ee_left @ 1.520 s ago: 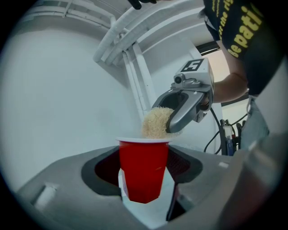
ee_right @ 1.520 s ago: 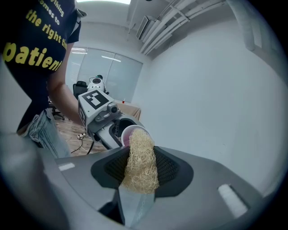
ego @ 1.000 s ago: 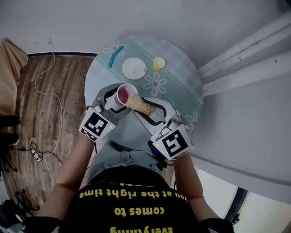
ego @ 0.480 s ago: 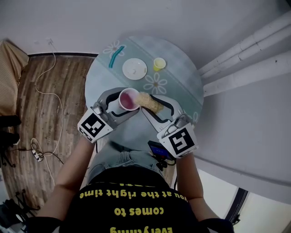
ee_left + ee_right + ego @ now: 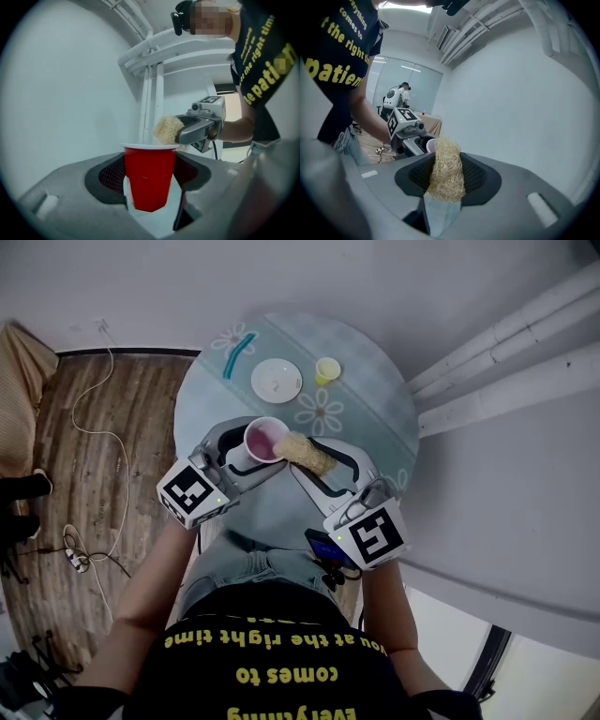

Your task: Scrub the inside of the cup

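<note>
Cup (image 5: 149,178), red and thin-walled, likely light and easily crushed, sits clamped mid-wall between the left gripper's (image 5: 239,454) jaws above the table (image 5: 375,399). The right gripper (image 5: 447,180) pinches a soft fibrous scrubber (image 5: 305,454) just beside its rim.

**Colours here, quick rundown**

The cup (image 5: 149,176) is red outside with a white rim, and looks pinkish inside. The scrubber (image 5: 446,171) is pale straw. The table (image 5: 375,390) is pale teal with white daisies. Beyond the cup there's a white plate (image 5: 277,381), a yellow little pot (image 5: 327,371) and a turquoise stick (image 5: 238,354). The left gripper (image 5: 246,450) and right gripper (image 5: 314,462) are grey with black pads and black-and-white square markers.
</note>
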Demonstrator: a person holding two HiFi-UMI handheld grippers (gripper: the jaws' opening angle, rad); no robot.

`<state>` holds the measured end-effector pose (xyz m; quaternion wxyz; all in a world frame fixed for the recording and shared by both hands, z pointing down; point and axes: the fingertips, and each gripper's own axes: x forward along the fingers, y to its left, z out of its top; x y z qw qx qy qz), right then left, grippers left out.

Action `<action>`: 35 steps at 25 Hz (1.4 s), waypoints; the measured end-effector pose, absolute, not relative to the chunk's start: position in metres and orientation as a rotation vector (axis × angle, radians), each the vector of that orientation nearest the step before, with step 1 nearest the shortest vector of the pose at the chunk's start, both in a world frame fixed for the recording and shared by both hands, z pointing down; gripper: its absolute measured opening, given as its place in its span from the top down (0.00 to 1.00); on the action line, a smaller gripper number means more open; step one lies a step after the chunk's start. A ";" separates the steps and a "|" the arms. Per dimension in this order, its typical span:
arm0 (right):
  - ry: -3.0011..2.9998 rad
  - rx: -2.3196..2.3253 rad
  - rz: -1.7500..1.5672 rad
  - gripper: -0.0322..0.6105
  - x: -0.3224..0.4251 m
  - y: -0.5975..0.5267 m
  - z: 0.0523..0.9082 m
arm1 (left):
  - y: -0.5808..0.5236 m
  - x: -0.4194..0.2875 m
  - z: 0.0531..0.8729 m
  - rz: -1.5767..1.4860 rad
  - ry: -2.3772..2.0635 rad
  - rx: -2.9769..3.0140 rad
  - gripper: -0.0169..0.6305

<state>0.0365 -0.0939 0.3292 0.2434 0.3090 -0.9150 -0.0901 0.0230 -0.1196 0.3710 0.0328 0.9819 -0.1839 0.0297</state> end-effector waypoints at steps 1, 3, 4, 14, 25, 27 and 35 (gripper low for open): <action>-2.504 0.853 -0.247 0.70 0.038 -0.096 0.328 | -0.118 0.024 0.369 0.081 -0.552 3.022 0.50; -2.514 0.872 -0.246 0.70 0.042 -0.099 0.326 | -0.116 0.026 0.366 0.061 -0.522 3.021 0.50; -2.519 0.879 -0.243 0.70 0.044 -0.100 0.325 | -0.114 0.027 0.365 0.052 -0.506 3.020 0.50; -2.549 0.872 -0.233 0.70 0.039 -0.097 0.320 | -0.108 0.025 0.361 -0.066 -0.376 2.938 0.50; -2.593 0.907 -0.226 0.70 0.039 -0.098 0.312 | -0.106 0.024 0.356 -0.147 -0.307 2.869 0.50; -2.589 0.924 -0.223 0.70 0.040 -0.101 0.312 | -0.103 0.025 0.354 -0.152 -0.281 2.870 0.50; -2.655 0.942 -0.213 0.70 0.036 -0.099 0.301 | -0.102 0.022 0.348 -0.248 -0.231 2.780 0.50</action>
